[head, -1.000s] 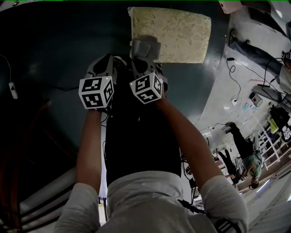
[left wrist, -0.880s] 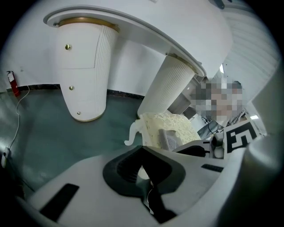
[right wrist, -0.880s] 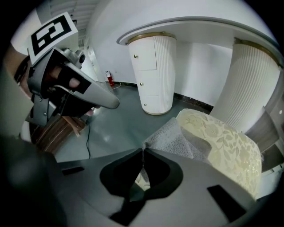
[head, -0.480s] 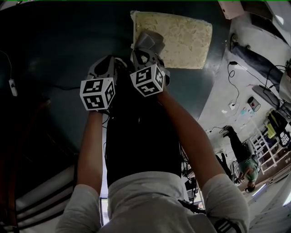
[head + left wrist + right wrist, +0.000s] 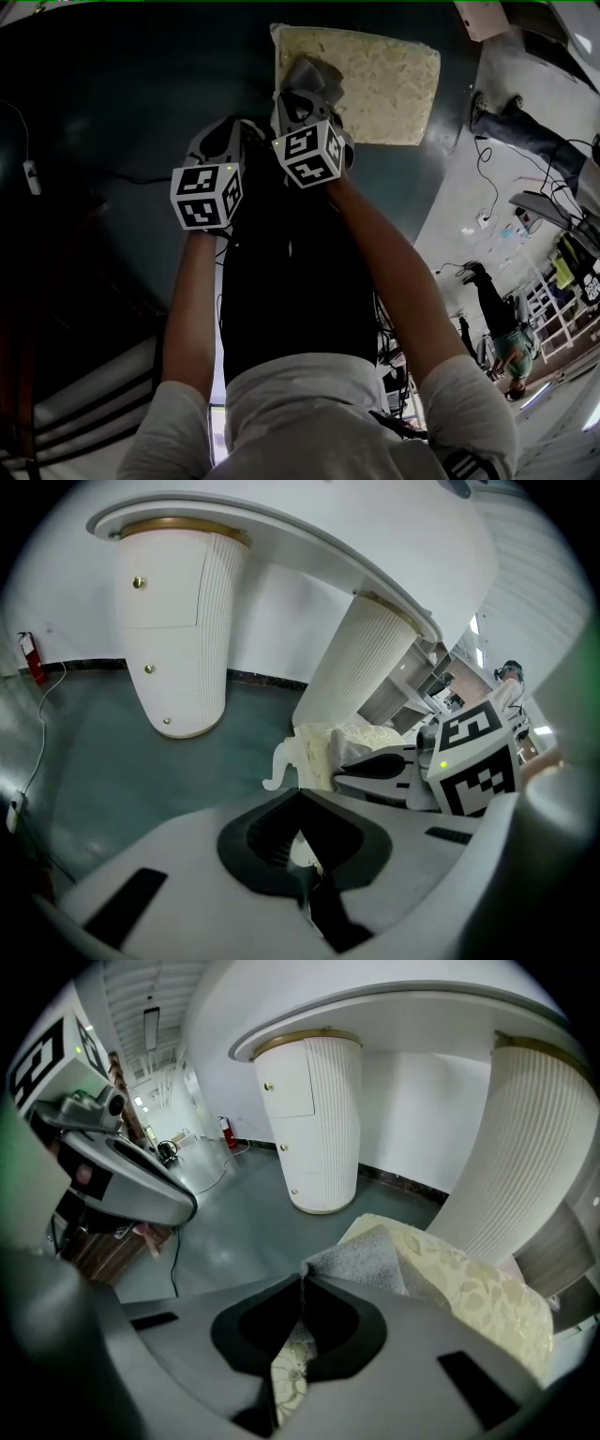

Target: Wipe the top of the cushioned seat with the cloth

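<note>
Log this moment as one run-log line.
right hand-held gripper: shut on cloth | cloth: on cushioned seat, left side | left hand-held gripper: shut, empty, off seat

Head view dim, perhaps underexposed; gripper views bright, fisheye-warped, dark-edged.

Grey short-sleeved shirt (image 5: 314, 412), black trousers (image 5: 291, 281), bare forearms.
</note>
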`<state>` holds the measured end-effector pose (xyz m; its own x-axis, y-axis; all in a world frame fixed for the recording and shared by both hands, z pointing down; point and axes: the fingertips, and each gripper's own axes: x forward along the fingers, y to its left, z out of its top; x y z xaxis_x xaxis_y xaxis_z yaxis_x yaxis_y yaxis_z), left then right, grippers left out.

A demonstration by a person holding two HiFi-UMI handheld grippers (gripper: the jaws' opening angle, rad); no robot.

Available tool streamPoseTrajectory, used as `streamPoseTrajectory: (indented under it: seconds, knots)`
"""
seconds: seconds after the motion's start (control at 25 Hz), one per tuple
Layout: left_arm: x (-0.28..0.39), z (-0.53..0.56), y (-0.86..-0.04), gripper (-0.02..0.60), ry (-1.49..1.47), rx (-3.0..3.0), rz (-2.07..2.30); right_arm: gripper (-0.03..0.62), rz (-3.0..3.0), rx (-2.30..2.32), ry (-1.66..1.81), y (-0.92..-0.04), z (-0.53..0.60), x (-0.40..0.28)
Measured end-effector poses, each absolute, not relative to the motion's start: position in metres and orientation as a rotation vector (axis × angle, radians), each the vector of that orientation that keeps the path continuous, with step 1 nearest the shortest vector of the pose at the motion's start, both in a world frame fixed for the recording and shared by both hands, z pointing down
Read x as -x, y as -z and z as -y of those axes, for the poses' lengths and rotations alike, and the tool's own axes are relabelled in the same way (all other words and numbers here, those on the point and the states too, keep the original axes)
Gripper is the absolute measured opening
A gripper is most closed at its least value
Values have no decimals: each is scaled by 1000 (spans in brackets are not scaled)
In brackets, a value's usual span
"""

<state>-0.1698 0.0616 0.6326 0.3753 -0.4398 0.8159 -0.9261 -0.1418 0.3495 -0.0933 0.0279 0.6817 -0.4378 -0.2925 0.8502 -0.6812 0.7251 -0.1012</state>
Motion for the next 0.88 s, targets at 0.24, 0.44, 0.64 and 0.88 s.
streamPoseTrajectory:
  seconds: [0.24, 0.44, 0.64, 0.88]
  knots:
    - [155, -56, -630, 15, -699, -1758, 1191, 18, 2028, -772, -575, -679, -24, 77]
    - [129, -40, -627, 15, -707, -1776, 1169, 18, 2022, -787, -581, -675, -11, 53]
    - [114, -46, -631, 15, -715, -1794, 1143, 18, 2010, -822, -601, -678, -18, 38]
    - [94, -45, -633, 15, -733, -1811, 1119, 18, 2000, -858, -626, -679, -17, 16]
